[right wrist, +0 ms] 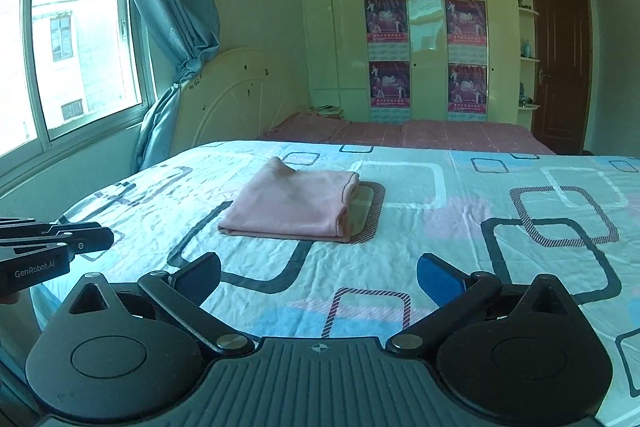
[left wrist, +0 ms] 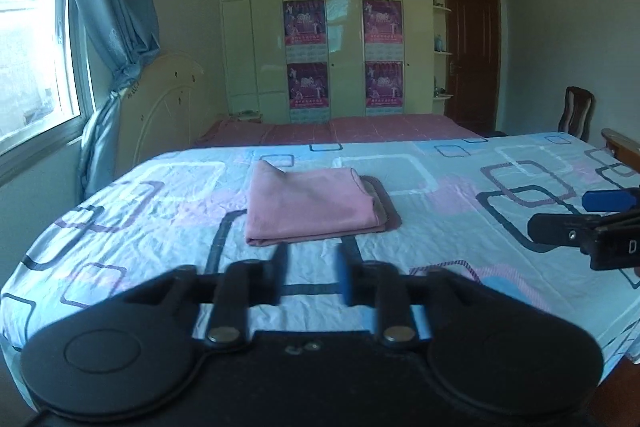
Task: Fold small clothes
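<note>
The pink garment (left wrist: 314,203) lay folded square on the patterned bedspread (left wrist: 460,203), apparently finished, which would explain why the left gripper (left wrist: 312,273) and right gripper (right wrist: 318,277) hung near, empty, jaws parted.

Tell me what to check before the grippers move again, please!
1. Pink cloth folded into a neat stack: ok.
2. Cloth lying flat on the bed: ok.
3. Left gripper empty, jaws apart: ok.
4. Right gripper empty, jaws wide: ok.
5. Both grippers clear of the cloth: ok.
6. More clothes waiting to be folded: cannot tell, none in view.
</note>
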### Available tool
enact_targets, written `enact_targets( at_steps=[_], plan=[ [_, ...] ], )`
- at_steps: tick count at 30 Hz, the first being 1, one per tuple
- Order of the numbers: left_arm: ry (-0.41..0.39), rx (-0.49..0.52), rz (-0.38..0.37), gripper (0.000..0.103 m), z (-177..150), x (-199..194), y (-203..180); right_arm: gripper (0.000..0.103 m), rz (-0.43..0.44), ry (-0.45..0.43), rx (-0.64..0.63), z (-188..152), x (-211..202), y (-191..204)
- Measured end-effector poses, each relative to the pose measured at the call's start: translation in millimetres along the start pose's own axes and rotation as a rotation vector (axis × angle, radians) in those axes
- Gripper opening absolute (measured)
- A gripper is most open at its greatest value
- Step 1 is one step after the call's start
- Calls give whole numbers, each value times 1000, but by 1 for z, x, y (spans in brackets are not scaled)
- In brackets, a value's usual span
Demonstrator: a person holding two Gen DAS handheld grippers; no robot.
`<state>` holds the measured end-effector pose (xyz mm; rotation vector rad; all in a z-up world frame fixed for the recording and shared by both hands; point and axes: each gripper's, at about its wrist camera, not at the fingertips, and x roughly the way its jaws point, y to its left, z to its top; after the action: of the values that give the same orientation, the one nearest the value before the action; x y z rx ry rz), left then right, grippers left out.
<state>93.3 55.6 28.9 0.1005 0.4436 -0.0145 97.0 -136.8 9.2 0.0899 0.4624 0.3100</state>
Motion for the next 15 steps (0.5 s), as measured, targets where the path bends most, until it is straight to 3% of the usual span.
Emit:
enact_targets(
  at_steps=[1, 2, 15],
  plan=[
    [-35, -1, 24, 98, -1, -6, -1, 103, -5, -5, -4, 0, -3, 1],
    [-76, -3, 36, 102, -2, -11, -2, 103, -9, -6, -6, 1, -4, 3],
    [-82, -21, 39, 103, 0, -21, 5, 103, -45, -54, -22, 8, -18, 11]
  ],
)
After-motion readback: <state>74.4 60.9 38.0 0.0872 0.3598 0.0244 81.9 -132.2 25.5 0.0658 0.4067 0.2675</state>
